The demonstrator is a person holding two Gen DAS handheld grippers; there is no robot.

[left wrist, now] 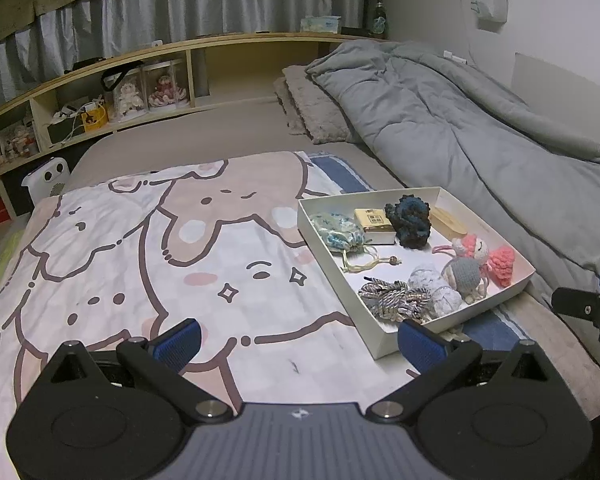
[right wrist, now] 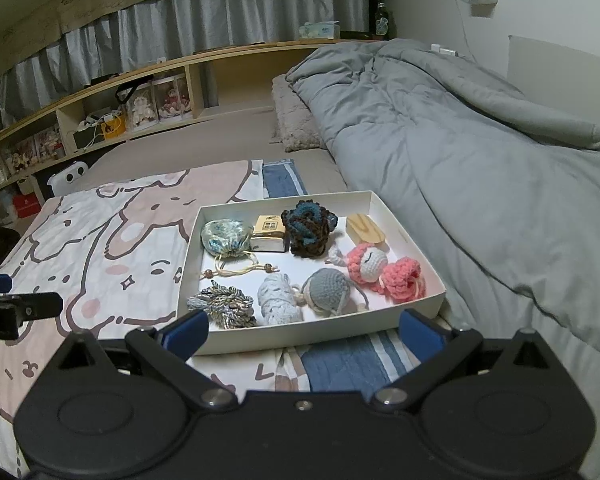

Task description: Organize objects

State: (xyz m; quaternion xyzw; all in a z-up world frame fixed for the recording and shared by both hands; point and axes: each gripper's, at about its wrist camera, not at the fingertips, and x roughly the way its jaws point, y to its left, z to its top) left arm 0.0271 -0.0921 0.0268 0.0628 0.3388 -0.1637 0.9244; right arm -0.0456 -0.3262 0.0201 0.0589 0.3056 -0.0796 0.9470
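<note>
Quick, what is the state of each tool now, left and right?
Left tool: open, holding nothing.
Right tool: open, holding nothing, near the white box.

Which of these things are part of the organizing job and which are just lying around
Job: white tray, drawstring pouch, small box, dark yarn ball, pink crochet doll.
Lying about: grey duvet, tissue box, shelf dolls.

Tray (right wrist: 414, 294): matt white card, probably. Dolls (right wrist: 400, 276): rough crochet yarn. Block (right wrist: 366, 229), far right: smooth pale wood. Pouch (right wrist: 226, 238): glossy patterned cloth. Quilt (right wrist: 480, 152): soft matt fabric.
</note>
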